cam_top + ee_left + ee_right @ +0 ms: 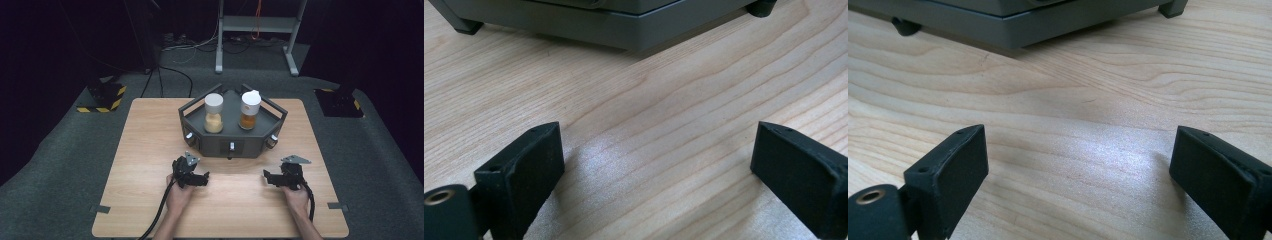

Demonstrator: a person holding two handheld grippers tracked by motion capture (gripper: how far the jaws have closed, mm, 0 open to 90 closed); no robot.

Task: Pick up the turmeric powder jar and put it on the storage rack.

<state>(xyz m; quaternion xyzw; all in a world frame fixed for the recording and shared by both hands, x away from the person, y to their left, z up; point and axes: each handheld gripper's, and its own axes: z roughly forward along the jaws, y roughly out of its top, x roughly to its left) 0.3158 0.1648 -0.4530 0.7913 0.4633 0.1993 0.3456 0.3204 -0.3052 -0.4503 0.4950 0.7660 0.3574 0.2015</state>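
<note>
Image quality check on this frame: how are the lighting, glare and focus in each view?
High view: table evenly lit, surroundings nearly black, both jars sharp. Left gripper view: soft glare patch on the wood between the open jaws, grey base slightly soft. Right gripper view: a similar sheen, jaws crisp.

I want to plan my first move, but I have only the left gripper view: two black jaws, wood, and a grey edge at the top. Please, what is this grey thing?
Observer: It is the base of a dark grey rack with low rails, standing at the far middle of the table.
Operator: Does it hold something?
Observer: Yes, two bottles stand upright in it: a white-capped bottle with pale yellow contents and a spouted bottle with amber contents.
Operator: And where is the other gripper?
Observer: The right gripper rests low at the table, before the rack's right corner, with its jaws apart, as the left gripper is before the left corner.
</note>
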